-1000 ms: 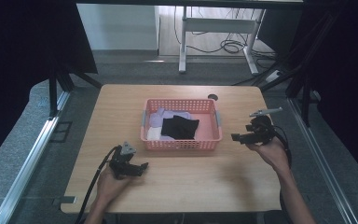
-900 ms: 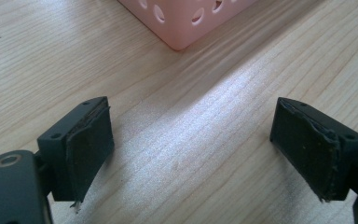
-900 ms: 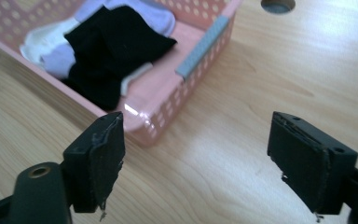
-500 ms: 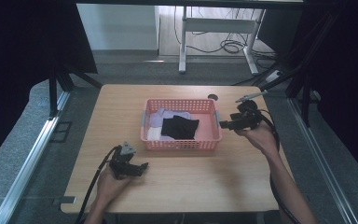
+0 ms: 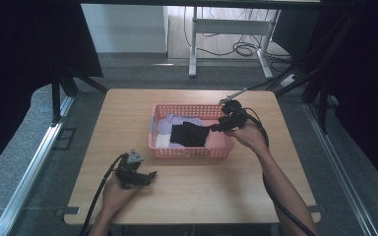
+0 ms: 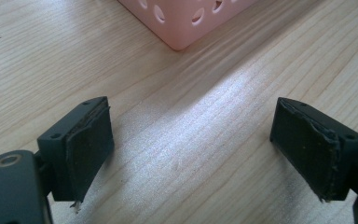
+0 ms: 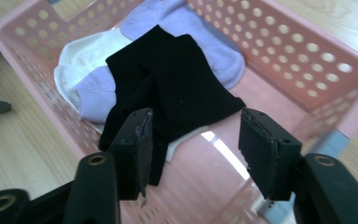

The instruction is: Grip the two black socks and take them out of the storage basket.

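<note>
Right gripper over my basket, jaws just narrowing, nothing gripped, above black sock; left gripper wide.

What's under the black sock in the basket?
Under the black sock lie lilac socks and a white one, partly covered. How many more lie beneath is hidden in the pink basket.

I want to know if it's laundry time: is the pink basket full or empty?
Partly full. The pink basket holds a black sock lying on top of lilac socks and white socks, while bare pink floor shows beside them.
</note>
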Motion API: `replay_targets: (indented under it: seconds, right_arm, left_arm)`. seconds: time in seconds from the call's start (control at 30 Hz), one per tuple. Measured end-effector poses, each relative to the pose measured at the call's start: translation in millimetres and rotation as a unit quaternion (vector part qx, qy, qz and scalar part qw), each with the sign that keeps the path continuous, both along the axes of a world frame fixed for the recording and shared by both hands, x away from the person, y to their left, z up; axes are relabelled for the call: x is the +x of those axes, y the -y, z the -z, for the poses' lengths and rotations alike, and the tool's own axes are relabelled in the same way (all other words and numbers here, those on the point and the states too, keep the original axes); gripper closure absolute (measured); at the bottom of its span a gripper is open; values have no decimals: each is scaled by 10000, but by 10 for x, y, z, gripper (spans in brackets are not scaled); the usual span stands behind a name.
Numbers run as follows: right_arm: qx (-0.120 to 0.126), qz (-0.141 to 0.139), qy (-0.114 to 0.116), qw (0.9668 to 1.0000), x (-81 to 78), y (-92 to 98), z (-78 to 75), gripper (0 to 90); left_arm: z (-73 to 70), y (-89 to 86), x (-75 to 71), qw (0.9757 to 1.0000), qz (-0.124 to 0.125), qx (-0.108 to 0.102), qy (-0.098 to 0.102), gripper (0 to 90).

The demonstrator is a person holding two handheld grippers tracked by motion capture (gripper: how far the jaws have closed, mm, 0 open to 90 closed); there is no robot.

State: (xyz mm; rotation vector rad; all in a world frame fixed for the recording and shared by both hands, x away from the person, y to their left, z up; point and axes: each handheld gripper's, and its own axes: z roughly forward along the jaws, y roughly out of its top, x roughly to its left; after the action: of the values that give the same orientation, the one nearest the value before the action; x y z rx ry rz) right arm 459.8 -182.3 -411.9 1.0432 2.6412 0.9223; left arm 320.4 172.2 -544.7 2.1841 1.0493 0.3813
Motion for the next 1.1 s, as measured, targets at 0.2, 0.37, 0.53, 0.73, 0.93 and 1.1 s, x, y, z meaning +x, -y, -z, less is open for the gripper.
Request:
replay_targets:
  seconds: [0.2,0.37,0.53,0.73,0.93,1.1]
  right_arm:
    - [-154,-141,-132,9997,107,-238,151,488]
    - [-317,-238,-252,9989,196,-418,306,488]
    - [-388,-361,-348,9980,272,-594,425,482]
    - [-661,-410,-400,9962,374,-790,543,482]
    - [-809,-408,-414,9950,461,-881,643,556]
    - [-788,-432,-447,9949,506,-889,678,733]
  left_arm:
    - [0,0,0,10000,0,1,-2,128]
    - [0,-2,1,10000,5,11,-1,128]
    - [-1,-2,1,10000,6,8,-4,128]
    - [-1,-2,2,10000,8,10,-4,128]
    - [-1,-2,2,10000,9,8,-5,128]
    - [-1,-2,2,10000,11,9,-4,128]
